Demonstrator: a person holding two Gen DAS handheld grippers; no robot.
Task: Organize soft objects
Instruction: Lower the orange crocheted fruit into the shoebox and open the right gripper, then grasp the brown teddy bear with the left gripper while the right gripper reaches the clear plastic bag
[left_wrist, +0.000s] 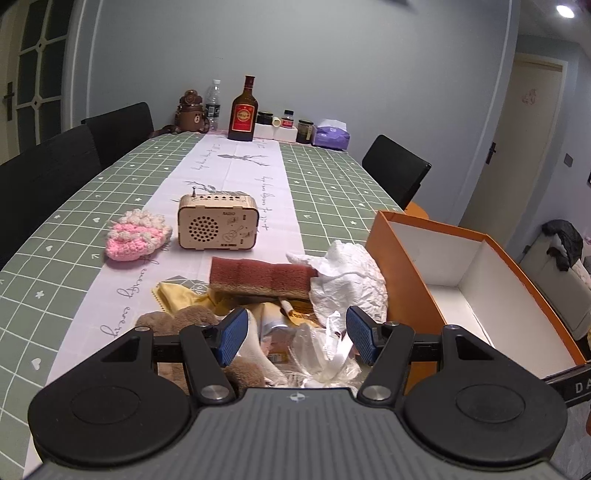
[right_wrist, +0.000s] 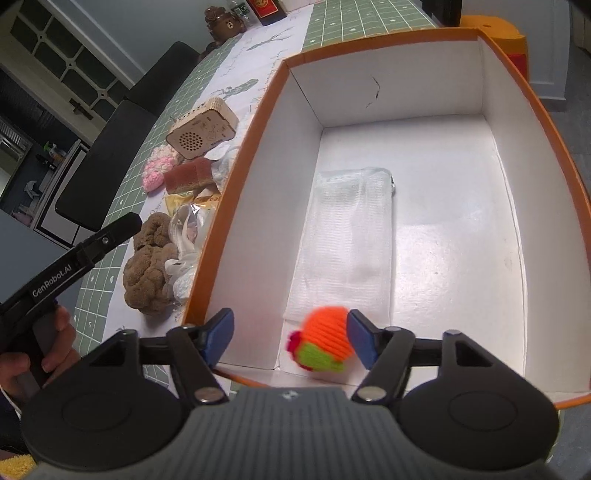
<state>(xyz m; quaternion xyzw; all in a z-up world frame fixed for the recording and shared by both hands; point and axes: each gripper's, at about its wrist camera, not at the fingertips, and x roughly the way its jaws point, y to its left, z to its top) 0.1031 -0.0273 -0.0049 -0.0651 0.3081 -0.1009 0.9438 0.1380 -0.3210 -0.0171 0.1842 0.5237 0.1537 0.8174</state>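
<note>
Knitted soft ball (right_wrist: 323, 341), orange with a lime-green patch and a red tuft: inside the orange cardboard box with white lining (right_wrist: 491, 110), at its near end, between the fingers of the right claw (right_wrist: 290, 332). Blurred; close against the right-hand blue pad, well clear of the left-hand one. Cannot tell whether resting on the box floor.

Right claw: wide, gripping nothing, pointing steeply down into the box. Beyond the ball, flat on the box floor: a folded white mesh pouch (right_wrist: 351, 240).

Left claw (left_wrist: 295, 325): wide as well, empty, hovering low over the pile on the counter under a green checked cloth with a white runner (left_wrist: 332, 184), just beside the box's long left wall. Held by a hand (right_wrist: 48, 347) around the handle.

Under and ahead of the left claw:
- crumpled clear plastic bag (left_wrist: 325, 350), nearest the box
- brown lumpy plush (right_wrist: 151, 266), just left of the bag
- yellow cloth (left_wrist: 177, 295), partly under other items
- red-brown rectangular sponge (left_wrist: 262, 280), lying across the pile
- crumpled white paper towel (left_wrist: 351, 273), touching the sponge's right end and against the box wall

Farther along the runner: a pink and cream crochet piece (left_wrist: 136, 236), with a small wooden radio (left_wrist: 216, 225) upright just beside it.
</note>
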